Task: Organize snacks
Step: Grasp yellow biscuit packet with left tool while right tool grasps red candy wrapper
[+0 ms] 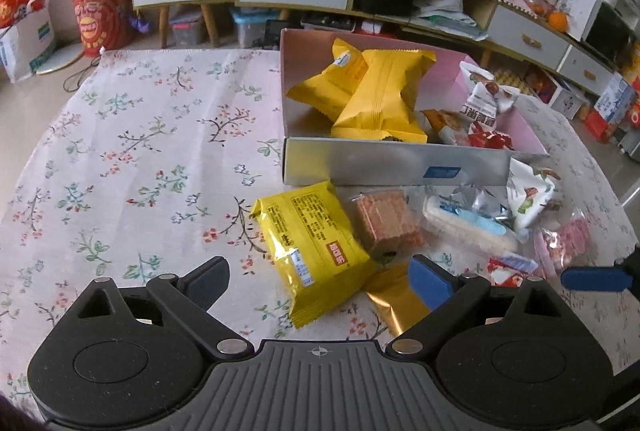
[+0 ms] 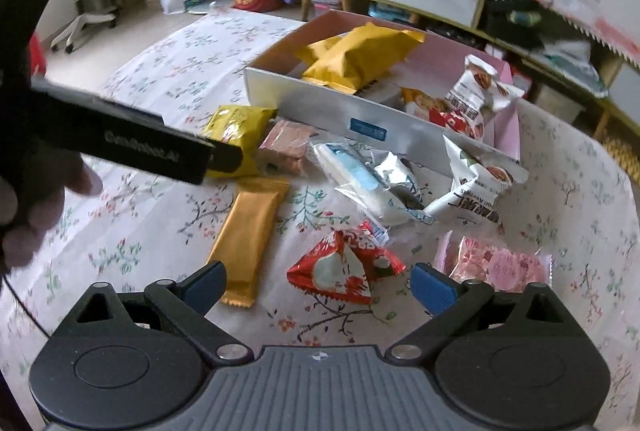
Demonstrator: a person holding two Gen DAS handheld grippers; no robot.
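Left gripper (image 1: pixel 320 281) wide open around yellow packet (image 1: pixel 314 245), right gripper (image 2: pixel 318 285) wide open over red packet (image 2: pixel 344 269), box (image 1: pixel 392 167) behind

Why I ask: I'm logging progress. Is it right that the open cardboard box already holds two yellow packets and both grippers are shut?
Not quite. The open cardboard box does hold two yellow packets, but the left gripper and right gripper are open, per each wrist view.

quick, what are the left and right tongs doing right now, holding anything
Left tongs: open, holding nothing, over the yellow snack pack.
Right tongs: open, holding nothing, above the red snack packet.
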